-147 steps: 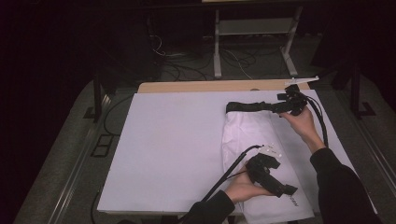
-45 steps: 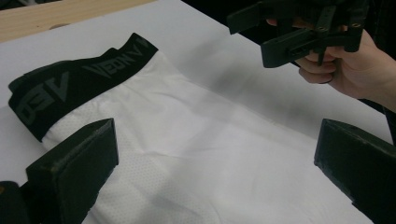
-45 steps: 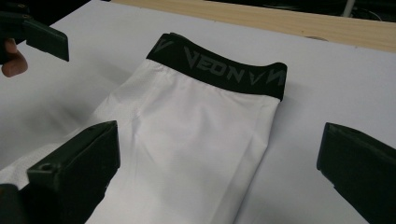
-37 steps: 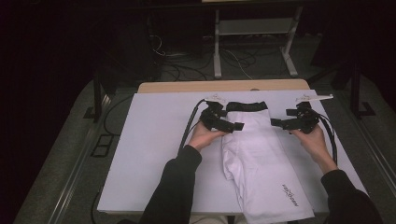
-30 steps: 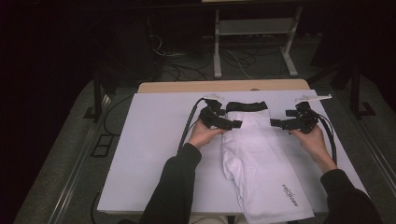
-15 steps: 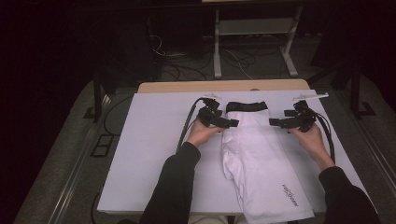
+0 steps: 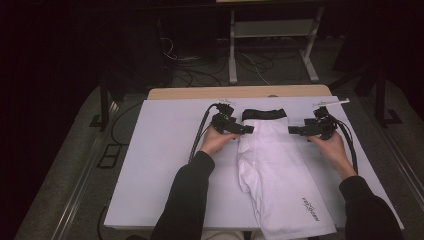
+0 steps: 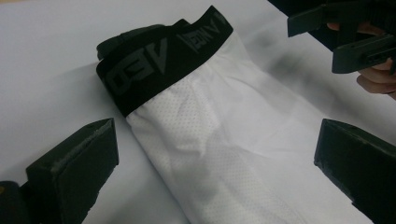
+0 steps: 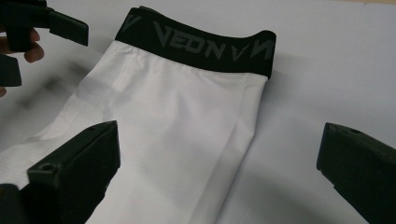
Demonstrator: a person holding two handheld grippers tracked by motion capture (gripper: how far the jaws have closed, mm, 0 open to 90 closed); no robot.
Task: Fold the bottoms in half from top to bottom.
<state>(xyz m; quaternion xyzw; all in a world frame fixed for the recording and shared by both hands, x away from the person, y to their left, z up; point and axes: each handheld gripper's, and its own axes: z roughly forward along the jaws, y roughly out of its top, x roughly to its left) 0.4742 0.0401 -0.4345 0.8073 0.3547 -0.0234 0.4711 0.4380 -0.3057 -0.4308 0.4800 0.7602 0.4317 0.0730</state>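
both tools, left [image 7: 248, 130] and right [image 7: 292, 130], gape wide and empty beside white shorts [image 7: 272, 170] lying lengthwise, black waistband [image 7: 264, 114] pointing away.

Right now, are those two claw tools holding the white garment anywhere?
No. The left gripper and right gripper are open beside the white garment, near its black waistband.

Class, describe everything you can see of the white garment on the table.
The white garment looks like thin stretch fabric, partly fine mesh, with a black waistband lettered in grey. It lies flat and folded lengthwise on the white table, waistband at the far end, a small dark logo near the near end. Both open grippers flank it; no jaw grips it.
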